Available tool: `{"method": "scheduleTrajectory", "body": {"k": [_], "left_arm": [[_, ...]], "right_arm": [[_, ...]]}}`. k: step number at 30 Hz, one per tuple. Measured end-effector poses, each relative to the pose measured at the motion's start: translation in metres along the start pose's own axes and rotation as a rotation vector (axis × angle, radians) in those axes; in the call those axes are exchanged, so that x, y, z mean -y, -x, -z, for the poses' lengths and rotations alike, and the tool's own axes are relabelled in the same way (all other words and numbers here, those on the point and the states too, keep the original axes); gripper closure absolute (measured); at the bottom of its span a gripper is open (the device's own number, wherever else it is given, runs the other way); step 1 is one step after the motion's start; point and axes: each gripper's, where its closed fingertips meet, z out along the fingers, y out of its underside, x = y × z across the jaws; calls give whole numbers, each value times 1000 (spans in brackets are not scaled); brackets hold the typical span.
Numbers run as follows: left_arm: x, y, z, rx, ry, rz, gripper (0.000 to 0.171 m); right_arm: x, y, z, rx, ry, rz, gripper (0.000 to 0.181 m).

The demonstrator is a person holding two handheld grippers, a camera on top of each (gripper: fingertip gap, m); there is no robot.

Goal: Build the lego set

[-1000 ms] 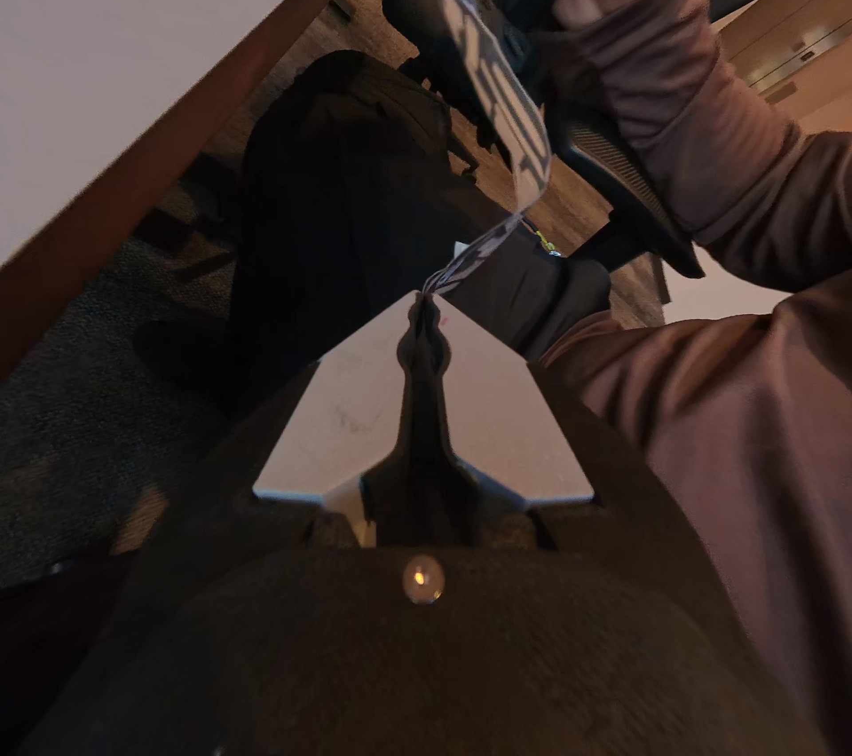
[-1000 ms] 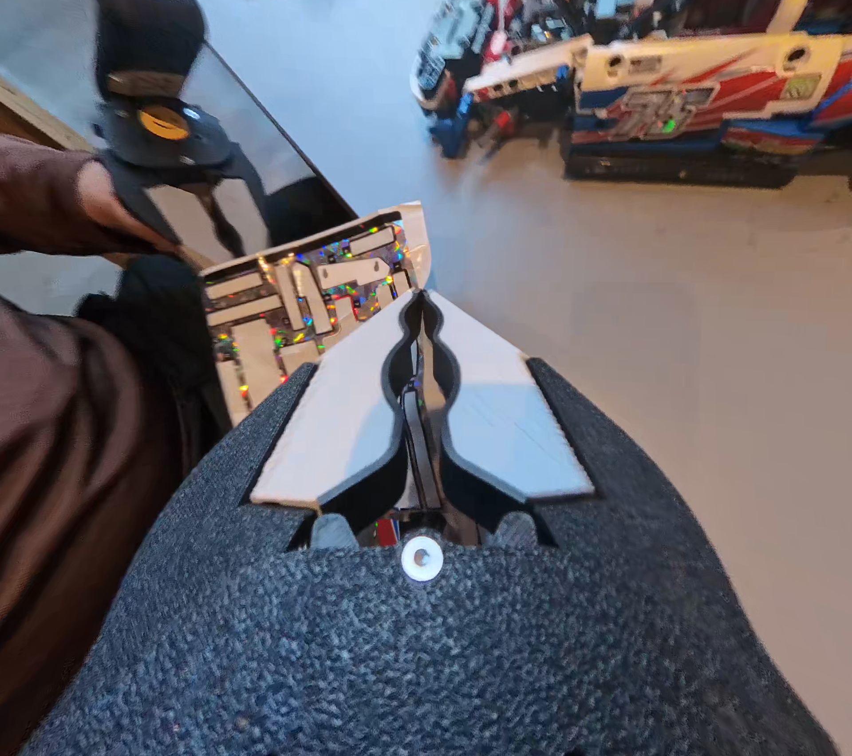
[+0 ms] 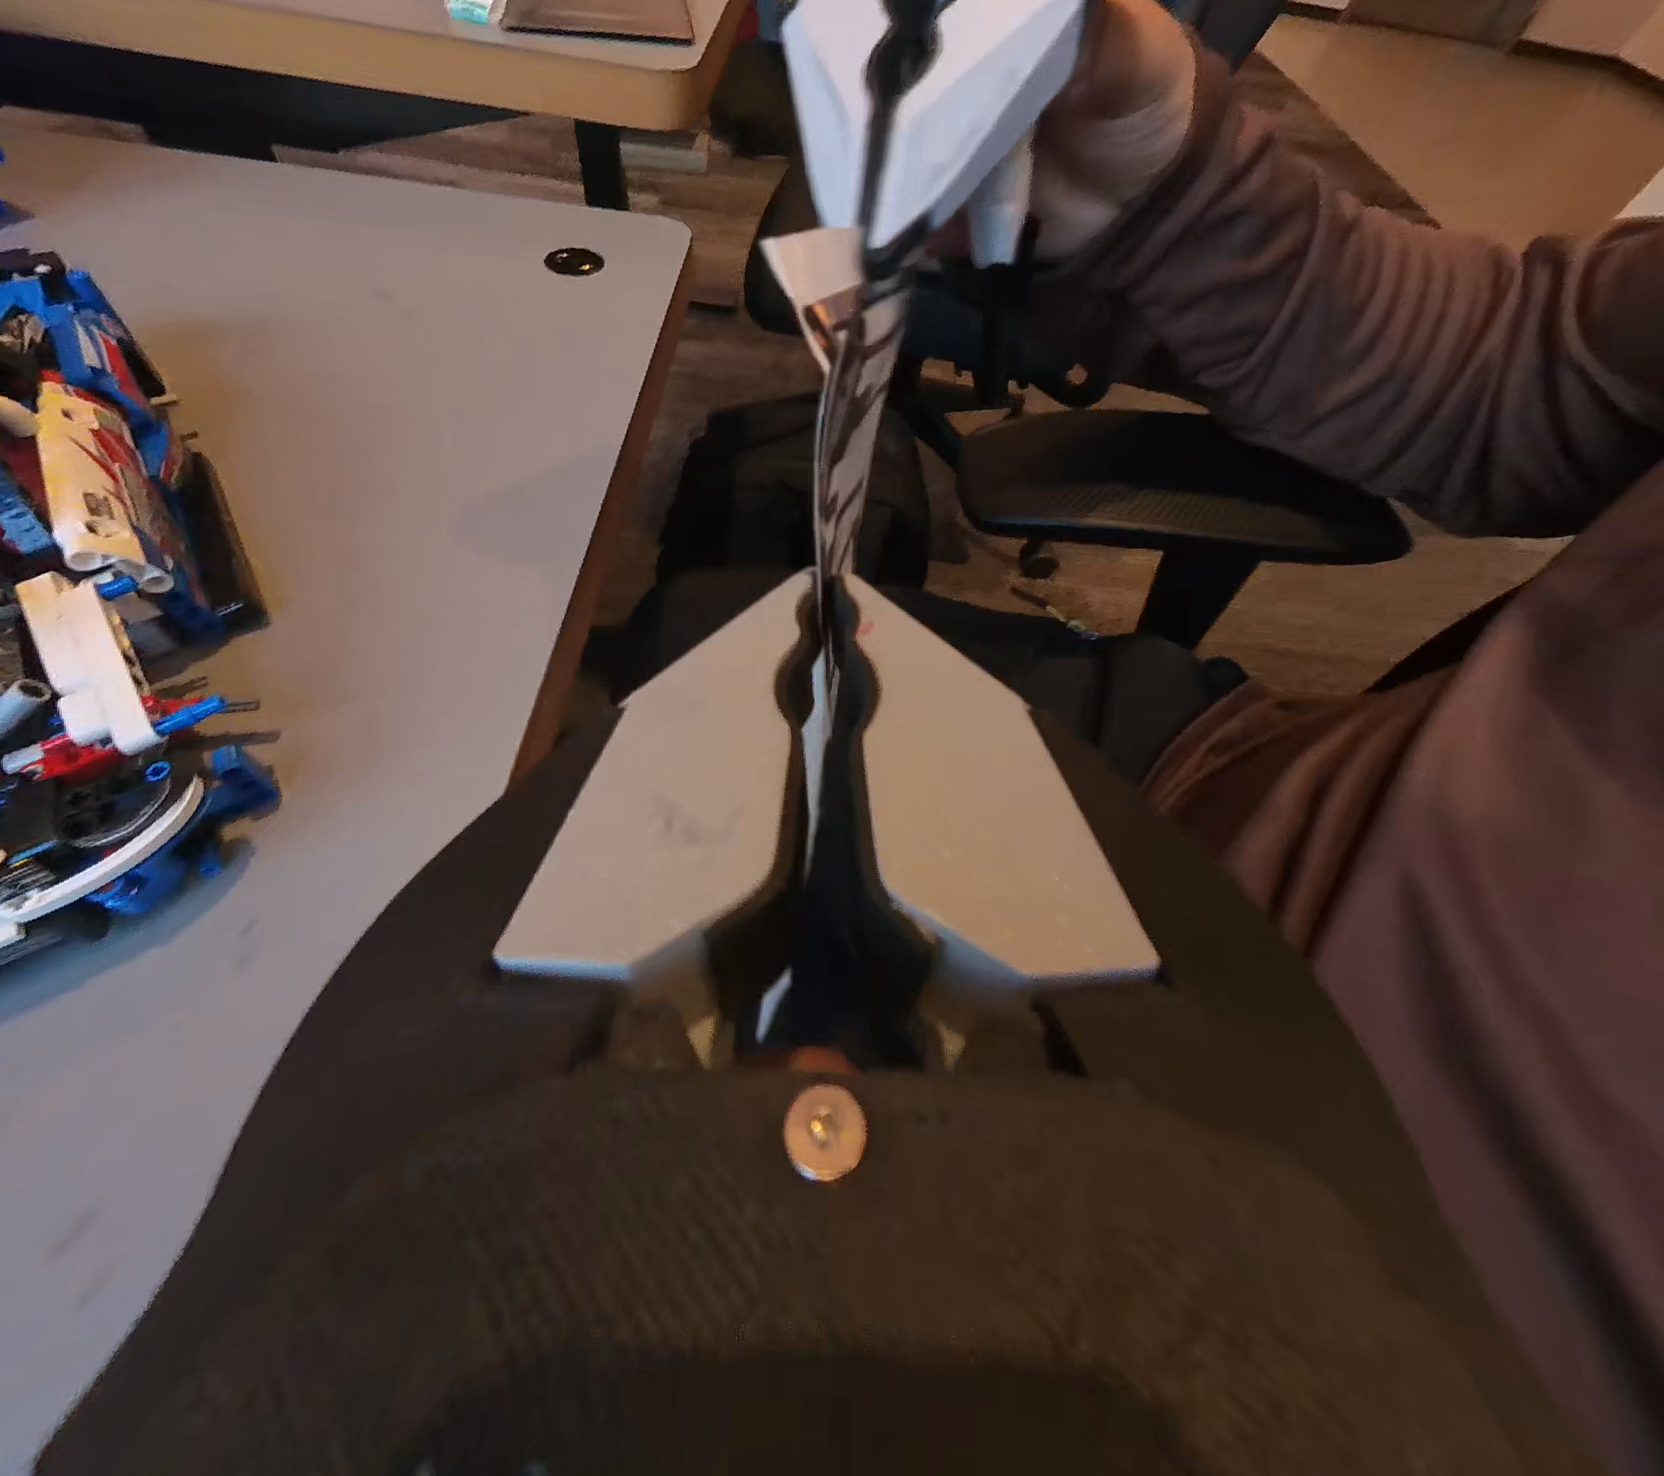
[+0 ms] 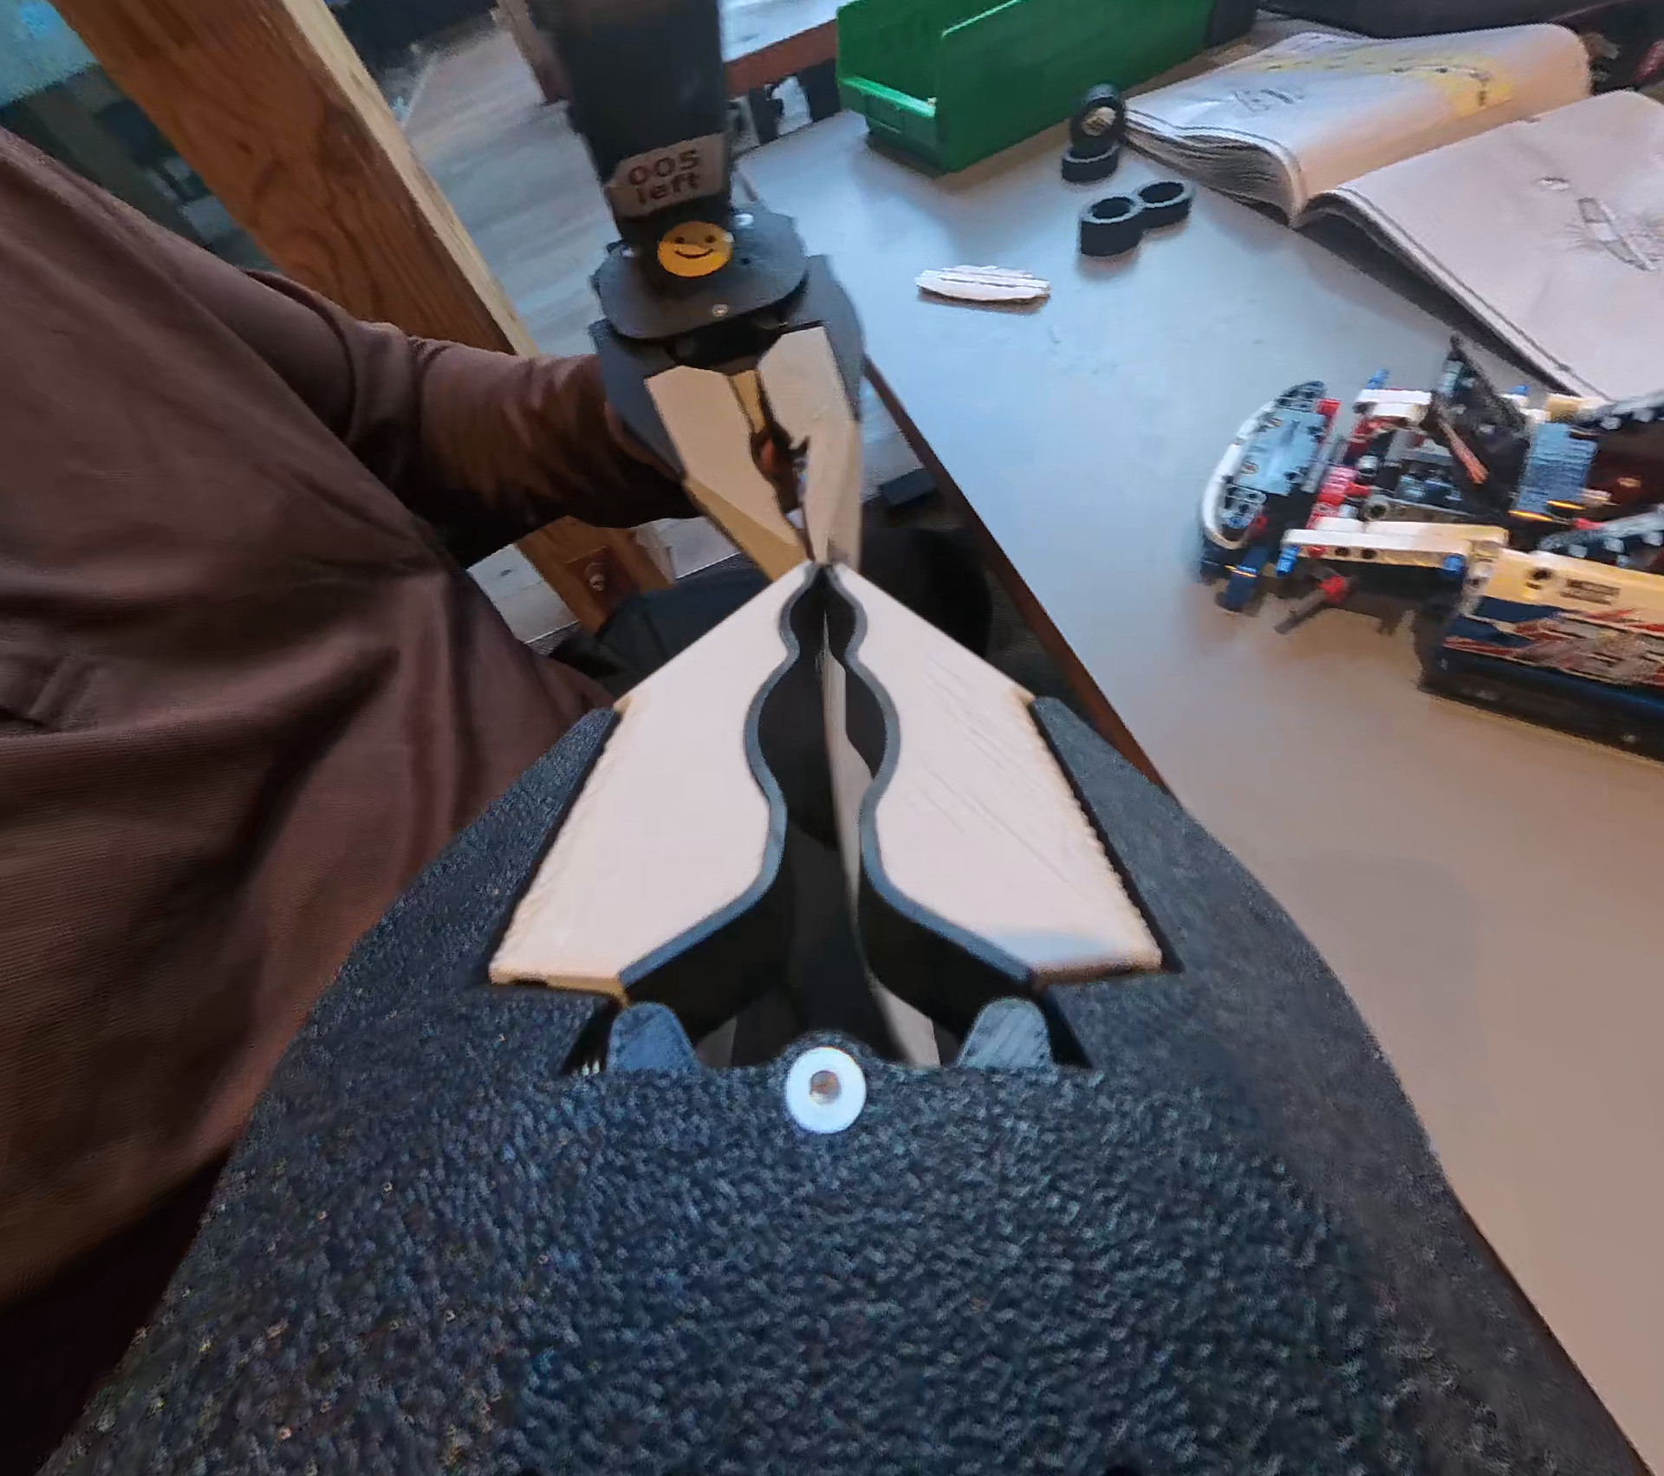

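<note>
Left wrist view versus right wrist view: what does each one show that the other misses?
Only the left wrist view shows the black office chair and a second desk behind. Only the right wrist view shows the green bin and the open instruction book. Both show the lego car on the grey table, and the sticker sheet pinched between the left tool and right tool.

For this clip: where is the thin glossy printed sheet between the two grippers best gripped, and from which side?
Grip it by its end margins, pinching across the flat faces and coming in edge-on from opposite ends. The thin glossy printed sheet looks limp and bows between the left gripper and right gripper, both shut on it, so two end grips should hold it spread.
</note>
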Motion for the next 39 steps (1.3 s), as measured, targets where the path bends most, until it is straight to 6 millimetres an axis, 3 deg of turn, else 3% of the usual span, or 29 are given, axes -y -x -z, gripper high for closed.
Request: {"method": "scheduleTrajectory", "body": {"k": [2,4,6,11,15,20,30,34,39], "left_arm": [[5,-9,-1,-43,-39,39,171],[12,-14,0,-96,-88,138,171],[10,-11,-1,-122,-93,256,171],[0,12,1,-76,-106,402,171],[1,11,1,-106,-127,436,171],[9,-5,2,-169,-153,370,171],[8,-28,8,-236,-101,138,171],[4,-29,10,-210,-64,66,171],[1,-21,10,-144,-28,61,169]], "right_arm": [[-4,-21,4,-118,20,-7,181],[-18,-54,8,-353,112,7,181],[-19,-74,18,-572,160,109,158],[12,-43,26,-619,76,251,156],[-3,8,-9,-370,126,355,171],[-34,-7,-34,-382,248,385,162],[-36,12,-43,-199,162,383,151],[-43,22,-47,-149,179,417,170],[-44,12,-48,-226,199,421,175]]}}
